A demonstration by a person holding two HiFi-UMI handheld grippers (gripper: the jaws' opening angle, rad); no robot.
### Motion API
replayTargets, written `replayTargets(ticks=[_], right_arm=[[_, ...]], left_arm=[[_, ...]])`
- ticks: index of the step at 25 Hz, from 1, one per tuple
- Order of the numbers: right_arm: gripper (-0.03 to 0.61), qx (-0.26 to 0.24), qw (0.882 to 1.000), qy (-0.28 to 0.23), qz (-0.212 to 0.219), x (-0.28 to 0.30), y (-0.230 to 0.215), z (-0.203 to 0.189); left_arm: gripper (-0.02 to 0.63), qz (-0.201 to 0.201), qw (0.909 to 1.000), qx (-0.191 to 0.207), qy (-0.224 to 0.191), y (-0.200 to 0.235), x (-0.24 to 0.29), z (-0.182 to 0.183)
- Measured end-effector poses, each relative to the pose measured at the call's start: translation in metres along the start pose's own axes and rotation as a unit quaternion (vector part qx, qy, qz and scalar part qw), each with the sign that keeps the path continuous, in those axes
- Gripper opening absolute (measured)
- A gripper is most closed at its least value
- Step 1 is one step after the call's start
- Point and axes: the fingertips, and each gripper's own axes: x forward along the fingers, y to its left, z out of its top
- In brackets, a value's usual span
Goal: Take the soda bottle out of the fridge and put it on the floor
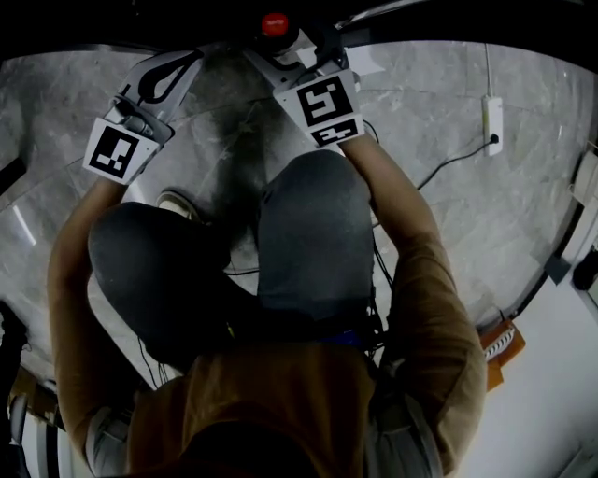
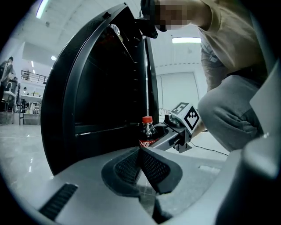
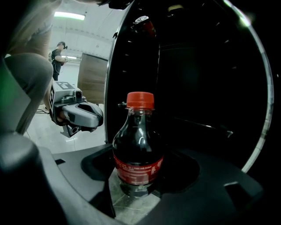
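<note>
One soda bottle (image 3: pixel 138 145), with one red cap and one red label band, stands upright between the jaws of the right gripper (image 3: pixel 139 182), whose two pads close on its lower sides. Pale floor (image 3: pixel 115 200) shows right under its base, but whether the base touches the floor cannot be told. The bottle is just in front of the one fridge (image 3: pixel 197 88), which is open and so dark inside that no shelf contents can be made out. The left gripper (image 2: pixel 140 151) is the second of two; its jaws are pressed together with nothing between them, and it sits near the bottle, apart from it. In the head view only the cap (image 1: pixel 275 23) shows, the bottle's body hidden behind the right gripper and cut off by the dark upper edge. One power strip (image 1: pixel 492 124) with one cable lies on the marble floor to the right. One distant person (image 3: pixel 57 52) stands in the background.
</note>
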Motion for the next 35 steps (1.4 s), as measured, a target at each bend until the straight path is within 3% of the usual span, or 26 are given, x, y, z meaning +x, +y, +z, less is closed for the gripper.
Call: replayTargets(ticks=[10,26,35], right_arm=[[0.298,0.014,1.000,0.015,0.003,0.018,0.026,-0.053],[0.298,0.024,0.999,0.042,0.015,0.047,0.037,-0.109],[0.298,0.030,0.998,0.044,0.018,0.057,0.046,-0.123]], left_arm=[[0.003,0.045,0.9979,-0.043,0.018,0.004,-0.010,-0.039],[0.003,0.091,0.9924,-0.054,0.064,0.007,-0.021,-0.076],[0.003,0.089,0.9936,-0.043,0.056,0.010,-0.022,-0.069]])
